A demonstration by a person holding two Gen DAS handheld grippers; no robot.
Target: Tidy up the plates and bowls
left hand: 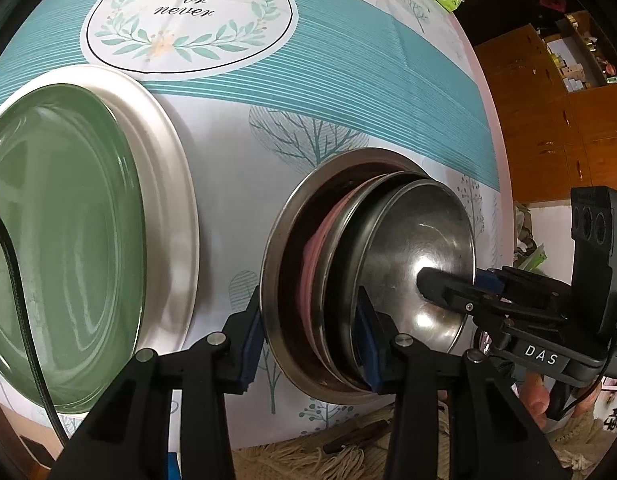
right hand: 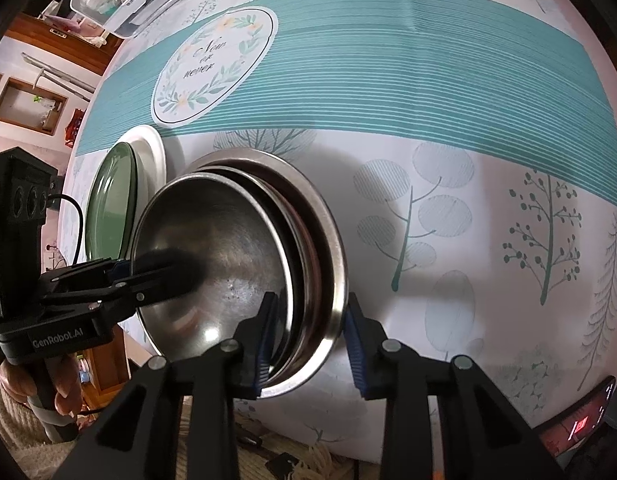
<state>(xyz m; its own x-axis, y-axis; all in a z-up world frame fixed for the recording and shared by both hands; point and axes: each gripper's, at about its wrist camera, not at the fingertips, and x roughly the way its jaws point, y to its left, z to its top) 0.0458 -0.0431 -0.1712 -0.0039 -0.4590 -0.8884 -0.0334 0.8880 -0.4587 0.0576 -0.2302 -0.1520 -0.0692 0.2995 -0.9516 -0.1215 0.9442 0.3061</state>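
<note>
**Shiny Bowls in a Stack**

Where the tree-print cloth covers the surface (right hand: 468,208), round shiny steel bowls (left hand: 420,256) sit nested, one pink inside. Beside them, one smooth green plate (left hand: 60,240) lies on one white plate (left hand: 168,184). Each hand-held gripper, left (left hand: 310,340) and right (right hand: 310,336), pinches the stack's rim.

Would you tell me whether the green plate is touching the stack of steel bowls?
Apart: the left wrist view shows bare tablecloth between the green plate and the steel bowls.

Two plates (left hand: 68,220); four nested bowls (left hand: 420,248); two claws (left hand: 312,344).
</note>
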